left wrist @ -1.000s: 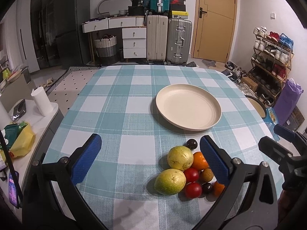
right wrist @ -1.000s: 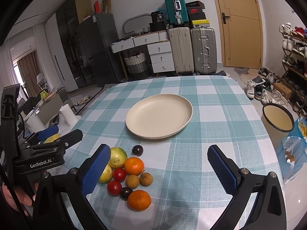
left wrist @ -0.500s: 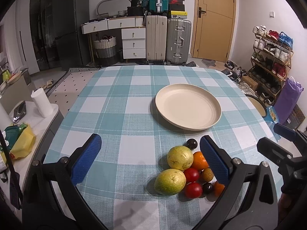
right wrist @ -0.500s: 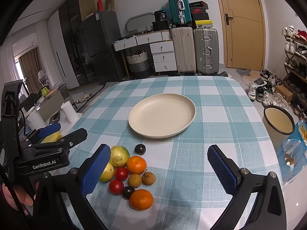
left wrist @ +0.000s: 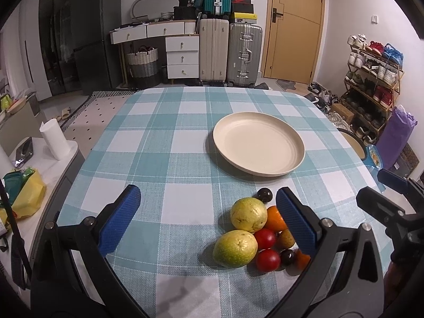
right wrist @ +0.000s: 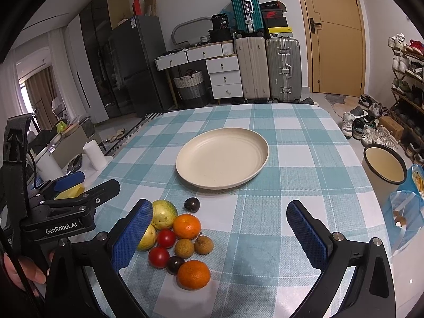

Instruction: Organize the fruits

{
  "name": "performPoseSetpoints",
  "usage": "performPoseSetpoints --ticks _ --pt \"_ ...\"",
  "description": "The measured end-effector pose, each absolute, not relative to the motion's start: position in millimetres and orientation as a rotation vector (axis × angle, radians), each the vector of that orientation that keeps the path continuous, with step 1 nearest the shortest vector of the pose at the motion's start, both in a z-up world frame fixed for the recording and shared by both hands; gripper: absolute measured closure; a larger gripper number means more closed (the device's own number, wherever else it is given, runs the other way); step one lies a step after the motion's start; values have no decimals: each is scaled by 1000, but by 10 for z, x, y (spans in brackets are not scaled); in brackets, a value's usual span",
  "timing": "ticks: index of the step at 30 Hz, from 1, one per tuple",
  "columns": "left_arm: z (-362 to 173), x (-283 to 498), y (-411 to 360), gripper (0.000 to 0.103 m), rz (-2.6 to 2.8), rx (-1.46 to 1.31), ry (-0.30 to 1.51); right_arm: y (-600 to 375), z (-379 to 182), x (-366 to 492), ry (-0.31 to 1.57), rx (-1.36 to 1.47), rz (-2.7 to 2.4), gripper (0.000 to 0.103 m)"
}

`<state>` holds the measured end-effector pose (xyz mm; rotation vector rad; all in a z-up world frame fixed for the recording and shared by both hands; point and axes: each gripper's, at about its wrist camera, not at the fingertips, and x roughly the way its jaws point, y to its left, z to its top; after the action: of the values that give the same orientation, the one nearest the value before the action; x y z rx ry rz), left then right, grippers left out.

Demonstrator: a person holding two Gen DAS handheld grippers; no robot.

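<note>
Two suitcases point(left wrist: 230, 53) upright by a yellow door point(left wrist: 292, 26); white drawers point(left wrist: 182, 54), woven basket point(left wrist: 143, 65), dark fridge point(left wrist: 96, 37); shoe rack point(left wrist: 371, 84) at right wall

white walls point(right wrist: 190, 5), a tan wooden door point(right wrist: 335, 34), two upright suitcases point(left wrist: 230, 53) beside a white drawer unit point(left wrist: 182, 55), a dark fridge point(left wrist: 92, 39), a shoe rack point(left wrist: 371, 79) at right, curtained window point(right wrist: 39, 90) at left, pale tiled floor point(right wrist: 331, 100)

Your table point(right wrist: 304, 185), wearing a teal-checked cloth, is carrying an empty cream plate point(right wrist: 222, 159) at frame centre, and a fruit cluster point(right wrist: 180, 238) is lying lower left, apart from it.
</note>
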<state>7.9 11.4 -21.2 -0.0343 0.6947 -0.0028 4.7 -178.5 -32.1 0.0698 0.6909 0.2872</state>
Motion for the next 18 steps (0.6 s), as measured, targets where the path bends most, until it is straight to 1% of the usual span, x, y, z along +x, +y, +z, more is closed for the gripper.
performPoseSetpoints --ticks 11,18 --pt "-294 68 157 1 -20 -40 719 -1822 -407 37 694 79 281 0" --pt "-475 66 111 1 -70 -18 764 -1829 -457 55 709 72 275 0"
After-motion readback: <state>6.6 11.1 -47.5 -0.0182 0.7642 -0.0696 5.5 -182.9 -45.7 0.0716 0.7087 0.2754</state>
